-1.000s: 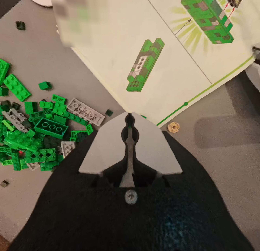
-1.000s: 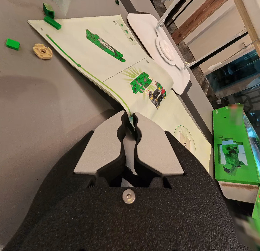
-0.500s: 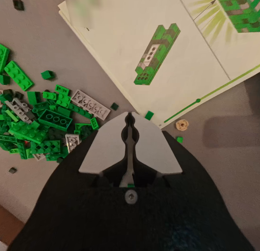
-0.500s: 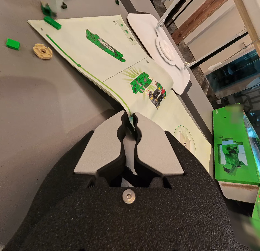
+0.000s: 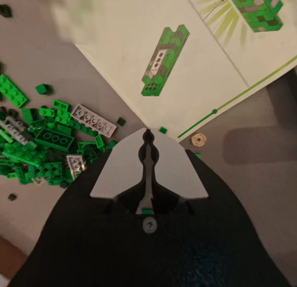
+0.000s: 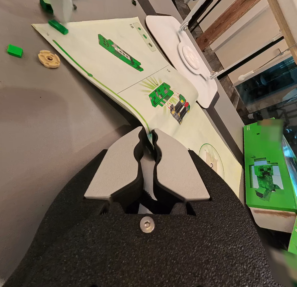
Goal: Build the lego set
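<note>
The open instruction booklet (image 5: pixel 125 50) lies on the grey table, and it also shows in the right wrist view (image 6: pixel 96 54). My right gripper (image 6: pixel 147 130) is shut on the booklet's near page edge, which curls up into the jaws. My left gripper (image 5: pixel 148 131) is shut with nothing seen between its tips, just off the booklet's corner. It shows as a blurred white shape in the right wrist view (image 6: pixel 61 7). A pile of green and grey bricks (image 5: pixel 48 142) lies to its left. A small green tile (image 5: pixel 163 130) sits on the booklet corner.
A tan round piece (image 5: pixel 198 139) and a green tile (image 6: pixel 14 50) lie on the table by the booklet. A white board (image 6: pixel 162 29) lies beyond the booklet. A green set box (image 6: pixel 266 158) stands at the right. The table edge runs along the right. My hands' fingertips stand some 15 cm from each other.
My left gripper has drawn back from the booklet corner, uncovering the small green tile, and is still moving. The right gripper has held still on the page.
</note>
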Demonstrator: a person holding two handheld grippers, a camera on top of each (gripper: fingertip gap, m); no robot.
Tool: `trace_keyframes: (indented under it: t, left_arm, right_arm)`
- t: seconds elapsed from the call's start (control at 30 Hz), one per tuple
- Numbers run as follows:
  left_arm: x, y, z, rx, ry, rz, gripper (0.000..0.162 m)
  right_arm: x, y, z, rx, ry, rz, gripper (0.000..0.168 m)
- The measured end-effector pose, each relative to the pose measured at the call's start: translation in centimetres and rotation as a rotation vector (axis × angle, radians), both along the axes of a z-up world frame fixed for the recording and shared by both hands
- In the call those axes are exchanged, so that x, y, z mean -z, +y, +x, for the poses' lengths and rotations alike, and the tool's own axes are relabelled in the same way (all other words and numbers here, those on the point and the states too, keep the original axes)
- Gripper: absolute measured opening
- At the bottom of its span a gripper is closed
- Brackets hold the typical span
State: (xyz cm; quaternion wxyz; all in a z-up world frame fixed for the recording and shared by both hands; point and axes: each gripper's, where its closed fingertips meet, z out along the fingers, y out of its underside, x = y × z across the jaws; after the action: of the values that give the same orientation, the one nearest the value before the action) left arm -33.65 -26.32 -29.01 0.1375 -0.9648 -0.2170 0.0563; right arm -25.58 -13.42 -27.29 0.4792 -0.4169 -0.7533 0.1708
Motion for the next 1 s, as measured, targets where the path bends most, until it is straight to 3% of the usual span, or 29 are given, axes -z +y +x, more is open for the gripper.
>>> trace_keyframes:
  t: [0.07, 0.27, 0.43, 0.57, 0.7, 0.9, 1.0]
  left_arm:
    - [-0.3, -0.9, -0.9, -0.009, 0.066, -0.043, 0.0]
    - [-1.1, 2.0, 2.5, 0.06, -0.14, 0.147, 0.0]
    - [-0.1, 1.2, 1.3, 0.058, -0.071, 0.059, 0.0]
    - [-0.9, -1.5, -1.8, -0.001, 0.152, -0.093, 0.0]
    - [-1.3, 2.0, 2.7, 0.081, -0.084, 0.131, 0.0]
    - [-0.8, 3.5, 6.2, 0.155, -0.273, 0.185, 0.0]
    - [-0.2, 3.2, 6.2, 0.16, -0.257, 0.146, 0.0]
  right_arm:
    - [0.0, 0.0, 0.0, 0.0, 0.0, 0.002, 0.007]
    - [0.0, 0.0, 0.0, 0.0, 0.001, 0.002, 0.007]
    - [0.0, 0.0, 0.0, 0.0, 0.001, -0.002, 0.007]
    - [0.0, 0.0, 0.0, 0.0, 0.0, -0.002, 0.007]
    - [0.0, 0.0, 0.0, 0.0, 0.001, -0.001, 0.007]
    - [0.0, 0.0, 0.0, 0.0, 0.001, -0.001, 0.007]
    - [0.0, 0.0, 0.0, 0.0, 0.001, -0.001, 0.007]
